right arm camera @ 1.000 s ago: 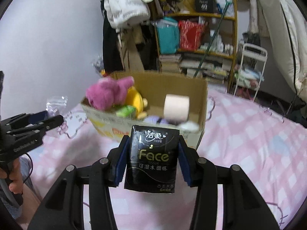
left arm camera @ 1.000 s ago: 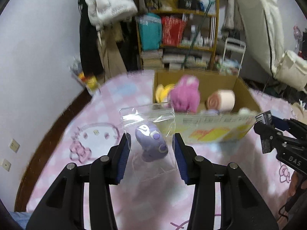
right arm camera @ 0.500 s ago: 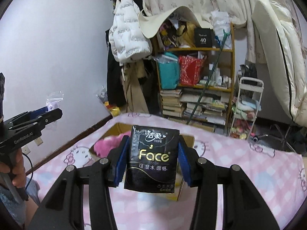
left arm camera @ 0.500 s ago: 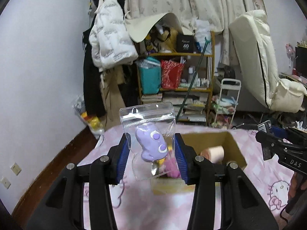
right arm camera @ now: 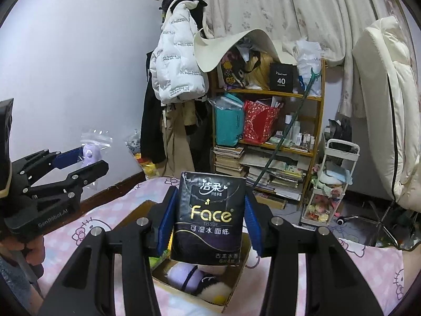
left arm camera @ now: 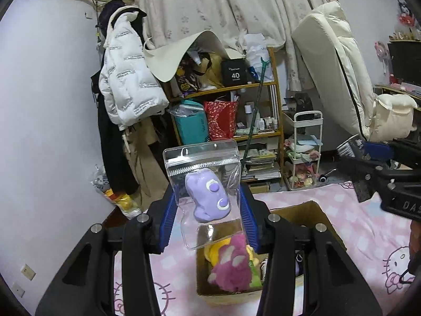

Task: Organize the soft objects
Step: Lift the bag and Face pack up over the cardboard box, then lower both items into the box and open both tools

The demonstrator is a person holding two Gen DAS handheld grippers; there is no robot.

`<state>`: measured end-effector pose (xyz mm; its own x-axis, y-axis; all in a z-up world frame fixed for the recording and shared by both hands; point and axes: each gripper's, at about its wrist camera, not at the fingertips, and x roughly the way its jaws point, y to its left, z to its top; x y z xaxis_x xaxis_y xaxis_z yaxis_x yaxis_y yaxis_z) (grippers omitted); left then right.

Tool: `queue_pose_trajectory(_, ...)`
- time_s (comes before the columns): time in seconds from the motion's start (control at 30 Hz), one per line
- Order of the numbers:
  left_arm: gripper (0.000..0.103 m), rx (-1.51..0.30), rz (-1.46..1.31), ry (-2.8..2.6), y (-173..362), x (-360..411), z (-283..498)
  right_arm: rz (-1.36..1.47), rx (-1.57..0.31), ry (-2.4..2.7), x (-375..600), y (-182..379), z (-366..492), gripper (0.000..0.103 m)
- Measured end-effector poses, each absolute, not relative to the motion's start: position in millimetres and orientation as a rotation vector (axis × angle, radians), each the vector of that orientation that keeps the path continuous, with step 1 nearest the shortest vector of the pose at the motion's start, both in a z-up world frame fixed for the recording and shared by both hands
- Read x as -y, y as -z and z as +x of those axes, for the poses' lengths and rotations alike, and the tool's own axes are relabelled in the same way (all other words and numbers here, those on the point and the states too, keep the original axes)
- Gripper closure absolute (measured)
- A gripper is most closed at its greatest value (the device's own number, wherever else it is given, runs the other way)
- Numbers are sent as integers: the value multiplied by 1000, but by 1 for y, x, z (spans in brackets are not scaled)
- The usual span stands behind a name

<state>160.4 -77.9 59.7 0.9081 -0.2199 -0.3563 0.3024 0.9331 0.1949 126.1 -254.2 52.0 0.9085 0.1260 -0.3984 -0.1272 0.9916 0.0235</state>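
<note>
A clear zip bag (left arm camera: 204,194) with a purple soft toy (left arm camera: 208,197) inside is clamped between the blue pads of the left gripper (left arm camera: 208,220). A black tissue pack (right arm camera: 209,217) is pinched upright in the closed right gripper (right arm camera: 209,226). Both are held above the cardboard box (left arm camera: 319,214) on the pink bedsheet (left arm camera: 368,237), where a pink plush (left arm camera: 232,268) is seen. A cluttered shelf (right arm camera: 273,94) is seen far behind.

I see a cluttered home bedroom: pink Hello Kitty bedsheet (left arm camera: 368,226), white puffer jacket (left arm camera: 129,89) hanging on the wall, crowded wooden shelf (right arm camera: 273,121), floral curtains (left arm camera: 223,8).
</note>
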Motion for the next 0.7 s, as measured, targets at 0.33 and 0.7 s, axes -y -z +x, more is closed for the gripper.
queue_pose_trajectory(0.33, 58, -433, 250, 360, -8, 98, 171, 21, -490, -139, 256, -4, 144, 52)
queue_pose_trajectory(0.7, 57, -545, 249, 419, 25, 107, 182, 86, -574, -191, 259, 32, 159, 52)
